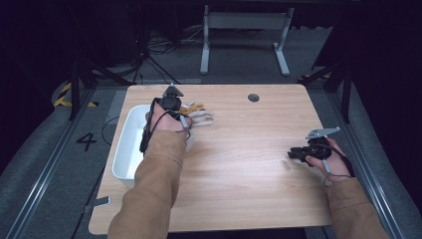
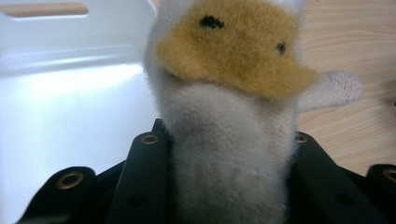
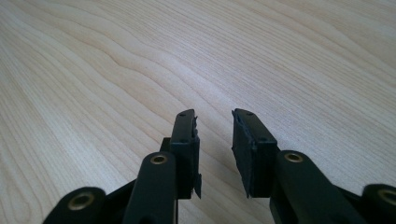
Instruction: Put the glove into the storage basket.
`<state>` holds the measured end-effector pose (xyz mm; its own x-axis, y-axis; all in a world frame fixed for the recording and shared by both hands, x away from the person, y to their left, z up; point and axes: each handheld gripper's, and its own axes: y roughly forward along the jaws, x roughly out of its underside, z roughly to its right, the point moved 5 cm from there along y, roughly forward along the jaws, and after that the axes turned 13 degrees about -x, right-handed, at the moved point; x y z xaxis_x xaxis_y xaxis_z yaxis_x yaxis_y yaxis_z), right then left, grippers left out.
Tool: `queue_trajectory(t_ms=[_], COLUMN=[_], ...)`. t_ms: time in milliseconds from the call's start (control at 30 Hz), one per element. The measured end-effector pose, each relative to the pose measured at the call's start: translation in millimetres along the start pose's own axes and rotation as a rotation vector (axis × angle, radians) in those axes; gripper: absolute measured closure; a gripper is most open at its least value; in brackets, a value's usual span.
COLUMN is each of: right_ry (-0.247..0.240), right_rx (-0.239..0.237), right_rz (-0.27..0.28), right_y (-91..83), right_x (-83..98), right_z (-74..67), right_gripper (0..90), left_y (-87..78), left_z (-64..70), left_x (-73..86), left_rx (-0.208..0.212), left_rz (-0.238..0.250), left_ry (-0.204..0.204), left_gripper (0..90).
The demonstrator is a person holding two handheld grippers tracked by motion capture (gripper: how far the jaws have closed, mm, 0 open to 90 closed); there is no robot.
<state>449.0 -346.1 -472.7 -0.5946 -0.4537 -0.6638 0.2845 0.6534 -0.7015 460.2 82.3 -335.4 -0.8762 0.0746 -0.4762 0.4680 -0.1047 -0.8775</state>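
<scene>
**me:** Squeezing a fuzzy grey-and-tan plush toy (image 2: 229, 116) in my left gripper (image 1: 175, 110), just beside the white plastic tub (image 1: 130, 144).

**other:** Right one?

**me:** Right gripper (image 3: 214, 135) hangs partly open over the wooden table (image 3: 116, 70), nothing inside.

One plush toy (image 2: 229, 116), one white bin (image 1: 130, 142), two claws, one table (image 1: 239, 169).
</scene>
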Motion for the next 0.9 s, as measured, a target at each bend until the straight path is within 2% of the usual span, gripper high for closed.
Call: queue_trajectory(t_ms=[100, 300, 433, 600, 667, 900], right_ry=[0.004, -0.001, -0.001, 0.003, 0.005, 0.004], right_rx=[0.0, -0.003, -0.006, -0.005, -0.006, -0.009], right_rz=[0.004, 0.004, 0.003, 0.001, 0.002, 0.005], right_y=[-0.1, 0.5, 1.3, 1.6, 2.0, 1.4], right_x=[0.5, -0.6, -0.6, 0.0, -0.2, 0.1], right_z=[0.0, -0.7, -0.9, -0.6, -0.7, -0.9], right_gripper=[70.4, 70.3, 70.2, 70.2, 70.2, 70.2], left_y=[-1.5, -7.3, -9.2, -9.8, -9.3, -6.3], left_z=[-8.1, -21.7, -30.6, -37.8, -42.2, -54.2], left_x=[0.0, -1.4, -0.4, 0.2, 1.0, 6.0], left_rx=[-0.019, -0.014, -0.03, -0.039, -0.057, -0.073], left_rz=[-0.003, 0.018, 0.02, 0.03, 0.04, 0.034], left_ry=[-0.026, -0.064, -0.084, -0.103, -0.128, -0.167], left_gripper=[67.0, 66.9, 66.8, 66.8, 66.7, 66.7])
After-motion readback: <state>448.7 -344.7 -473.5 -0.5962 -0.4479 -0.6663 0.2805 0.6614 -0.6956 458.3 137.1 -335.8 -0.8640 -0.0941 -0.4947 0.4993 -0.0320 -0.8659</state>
